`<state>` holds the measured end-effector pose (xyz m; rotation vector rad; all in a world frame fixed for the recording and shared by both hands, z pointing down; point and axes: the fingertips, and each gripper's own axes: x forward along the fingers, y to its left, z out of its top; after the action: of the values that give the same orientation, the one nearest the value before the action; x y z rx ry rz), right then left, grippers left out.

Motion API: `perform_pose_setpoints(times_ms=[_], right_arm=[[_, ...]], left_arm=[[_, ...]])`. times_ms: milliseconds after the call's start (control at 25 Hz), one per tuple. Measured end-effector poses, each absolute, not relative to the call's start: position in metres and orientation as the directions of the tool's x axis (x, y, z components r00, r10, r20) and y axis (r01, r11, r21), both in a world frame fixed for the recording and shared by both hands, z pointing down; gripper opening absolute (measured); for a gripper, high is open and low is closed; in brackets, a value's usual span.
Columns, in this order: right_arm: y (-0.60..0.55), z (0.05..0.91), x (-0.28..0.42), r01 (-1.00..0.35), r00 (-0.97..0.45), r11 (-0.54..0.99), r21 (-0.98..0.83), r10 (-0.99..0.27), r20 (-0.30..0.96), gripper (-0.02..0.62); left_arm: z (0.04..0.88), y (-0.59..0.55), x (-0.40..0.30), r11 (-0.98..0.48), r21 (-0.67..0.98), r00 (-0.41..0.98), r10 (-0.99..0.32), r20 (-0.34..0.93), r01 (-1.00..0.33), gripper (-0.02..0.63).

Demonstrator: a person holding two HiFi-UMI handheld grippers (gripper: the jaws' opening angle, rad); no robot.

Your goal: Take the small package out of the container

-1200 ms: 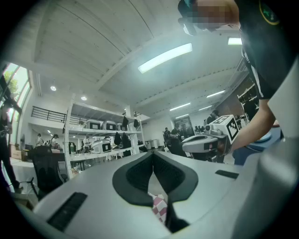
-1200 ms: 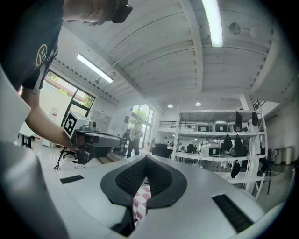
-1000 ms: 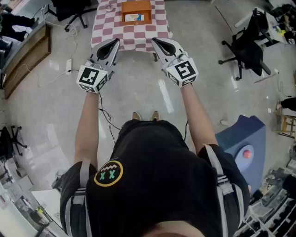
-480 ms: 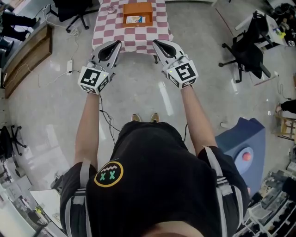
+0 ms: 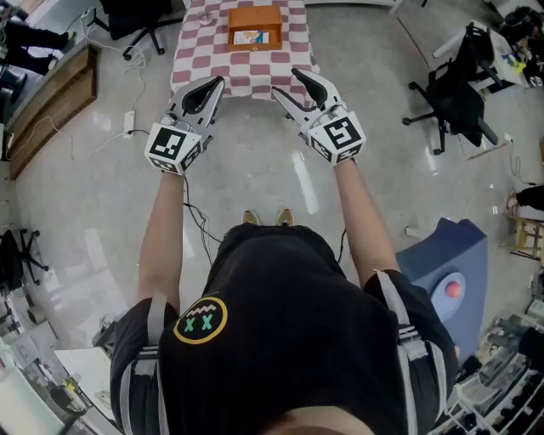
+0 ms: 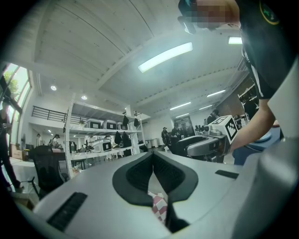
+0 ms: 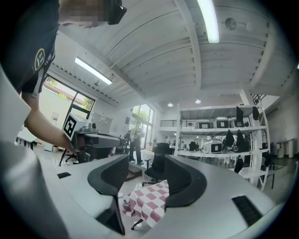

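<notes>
Left gripper [image 5: 212, 83]: jaws closed together, nothing held. Right gripper [image 5: 287, 82]: jaws opening, nothing between them. Both grippers are held above the floor, just short of the checkered table [image 5: 197, 61]. The small package [image 5: 249, 36] lies inside the orange container [image 5: 255, 14] on the tabletop, well apart from both grippers.

Right gripper [image 7: 145, 170]: grey shell, black-padded jaws apart and opening, nothing between them. Seen through the gap: a red-and-white checked cloth-covered worktop [image 7: 148, 200] and a black office chair [image 7: 159, 161]. To the left, the marker-cubed left gripper [image 7: 112, 140]. To the right, a white metal shelving rack [image 7: 219, 140]. Overhead, a ceiling strip light [image 7: 208, 18].
</notes>
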<state>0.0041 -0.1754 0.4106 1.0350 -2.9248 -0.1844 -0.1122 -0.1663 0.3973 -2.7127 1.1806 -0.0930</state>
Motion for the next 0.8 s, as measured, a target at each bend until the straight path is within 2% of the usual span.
perform_pose_setpoints(times_ms=[200,360,640,800], right_arm=[[-0.1759,0.4106,0.0049,-0.627,-0.777,0.772,0.105,-0.629,-0.014,0.381],[-0.1776,0.4125,0.0078,-0.635,-0.770,0.765,0.102,-0.638,-0.010,0.439],[-0.1803,0.4157,0.0105,-0.646,-0.762,0.760,0.077,-0.647,-0.006,0.595],[-0.1810,0.4180,0.0122,-0.657,-0.752,0.750,0.073,-0.659,-0.003,0.595]], left_arm=[[0.3971,-0.1658,-0.1124,-0.667,-0.192,0.682,-0.731,-0.015,-0.720,0.020],[0.3980,-0.1654,-0.1123,-0.667,-0.192,0.681,-0.732,-0.014,-0.720,0.020],[0.3981,-0.1650,-0.1121,-0.666,-0.191,0.681,-0.732,-0.015,-0.721,0.020],[0.3977,-0.1649,-0.1115,-0.668,-0.191,0.682,-0.731,-0.015,-0.720,0.020]])
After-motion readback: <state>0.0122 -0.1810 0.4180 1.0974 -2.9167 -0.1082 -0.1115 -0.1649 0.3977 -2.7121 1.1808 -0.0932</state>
